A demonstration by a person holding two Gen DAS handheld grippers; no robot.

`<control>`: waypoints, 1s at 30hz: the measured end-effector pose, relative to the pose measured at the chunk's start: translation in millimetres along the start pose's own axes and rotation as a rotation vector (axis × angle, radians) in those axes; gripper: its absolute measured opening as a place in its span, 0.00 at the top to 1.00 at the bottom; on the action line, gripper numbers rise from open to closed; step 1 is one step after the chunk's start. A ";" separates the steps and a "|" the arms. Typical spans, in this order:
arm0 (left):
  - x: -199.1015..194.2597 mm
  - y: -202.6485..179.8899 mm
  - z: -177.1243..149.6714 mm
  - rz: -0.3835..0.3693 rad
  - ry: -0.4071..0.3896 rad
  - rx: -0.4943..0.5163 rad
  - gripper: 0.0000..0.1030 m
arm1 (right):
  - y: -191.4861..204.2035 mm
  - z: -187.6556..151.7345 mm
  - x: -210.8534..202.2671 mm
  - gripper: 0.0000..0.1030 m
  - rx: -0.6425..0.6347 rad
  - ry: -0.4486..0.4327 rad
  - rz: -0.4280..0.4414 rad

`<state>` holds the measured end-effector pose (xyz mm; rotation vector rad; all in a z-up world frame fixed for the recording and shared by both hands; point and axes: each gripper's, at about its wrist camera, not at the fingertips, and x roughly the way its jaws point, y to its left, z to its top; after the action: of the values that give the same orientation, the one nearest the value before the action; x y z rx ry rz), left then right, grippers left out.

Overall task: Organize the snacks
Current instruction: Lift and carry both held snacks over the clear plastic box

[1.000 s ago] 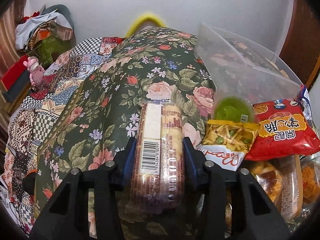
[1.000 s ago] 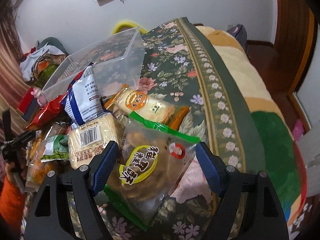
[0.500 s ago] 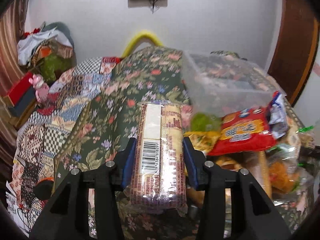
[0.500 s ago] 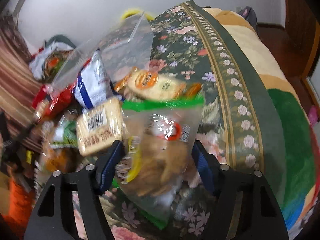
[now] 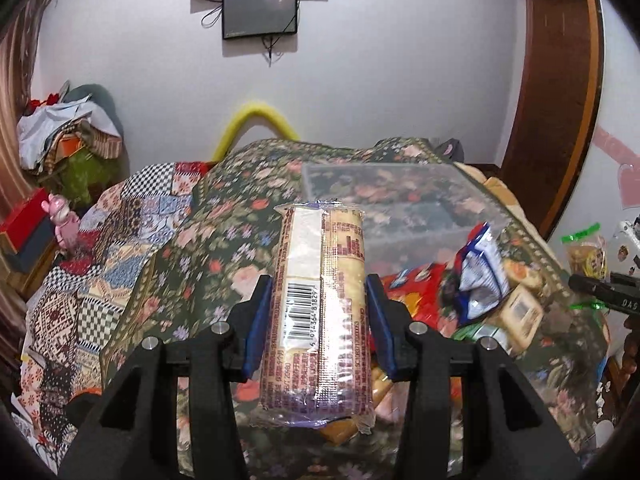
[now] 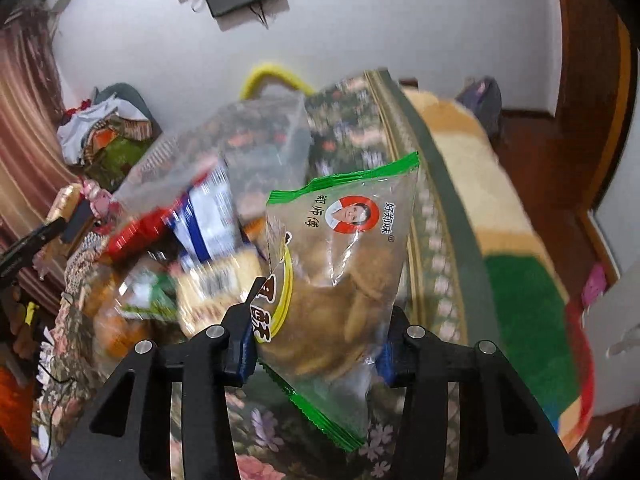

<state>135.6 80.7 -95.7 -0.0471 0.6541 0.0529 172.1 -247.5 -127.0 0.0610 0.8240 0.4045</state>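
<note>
On floral bedspread (image 5: 224, 240), snack pile (image 5: 472, 280) beside clear bin (image 5: 400, 188).

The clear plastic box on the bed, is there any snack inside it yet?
Empty, it seems. Through the clear plastic box only the flowery bedspread shows, and the snacks lie heaped outside it.

I'm looking into a home bedroom here: a bed under a floral bedspread (image 5: 208, 264) with a patchwork quilt (image 5: 120, 232) along its left edge. A small screen (image 5: 260, 14) hangs on the white wall, clothes (image 5: 64, 136) are heaped in the corner, and there's a wooden door frame (image 5: 560, 100) at right.
</note>
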 end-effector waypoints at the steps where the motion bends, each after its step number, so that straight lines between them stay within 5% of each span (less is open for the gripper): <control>1: 0.2 -2.6 3.4 -0.012 -0.006 -0.004 0.56 | 2.4 5.8 -3.0 0.59 -0.010 -0.017 0.005; 12: 21.0 -27.7 44.2 -0.042 -0.040 0.002 0.56 | 37.5 55.6 -0.5 0.59 -0.116 -0.153 0.063; 30: 116.2 -48.7 82.9 -0.040 0.068 0.025 0.56 | 65.2 92.2 66.6 0.59 -0.184 -0.094 0.118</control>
<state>281.1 41.1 -99.5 -0.0383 0.7214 0.0042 258.1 -153.0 -97.3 -0.0428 0.6894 0.5831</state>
